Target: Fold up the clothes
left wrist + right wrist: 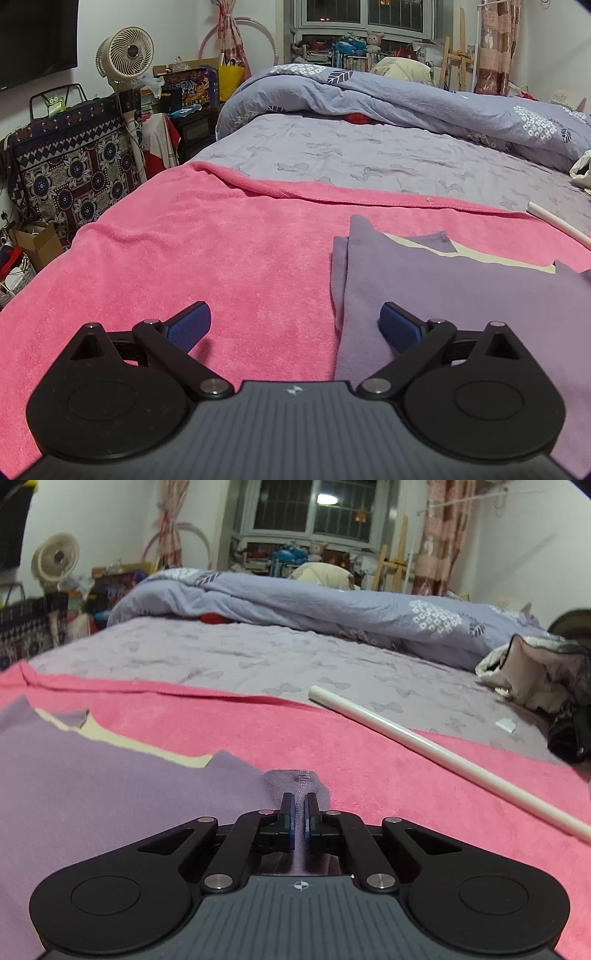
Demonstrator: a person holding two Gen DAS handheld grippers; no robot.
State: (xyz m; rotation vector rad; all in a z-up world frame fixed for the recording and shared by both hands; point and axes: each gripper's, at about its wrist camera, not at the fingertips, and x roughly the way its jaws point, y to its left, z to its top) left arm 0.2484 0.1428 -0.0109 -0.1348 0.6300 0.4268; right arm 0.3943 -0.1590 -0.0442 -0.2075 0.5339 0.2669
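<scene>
Pink terry towel [192, 258] covered the near part of the bed [369, 162], wide open ahead of both jaws. On it lay the lavender garment [461, 295], soft, light and limp, likely to sag unless taken by its edges. Its left edge ran between the left gripper [295, 325]'s widely parted, empty jaws. The right gripper [299, 812]'s jaws were pinched on a stitched corner [295, 779]. A white tube [424, 742] lay right of them, limiting room.
</scene>
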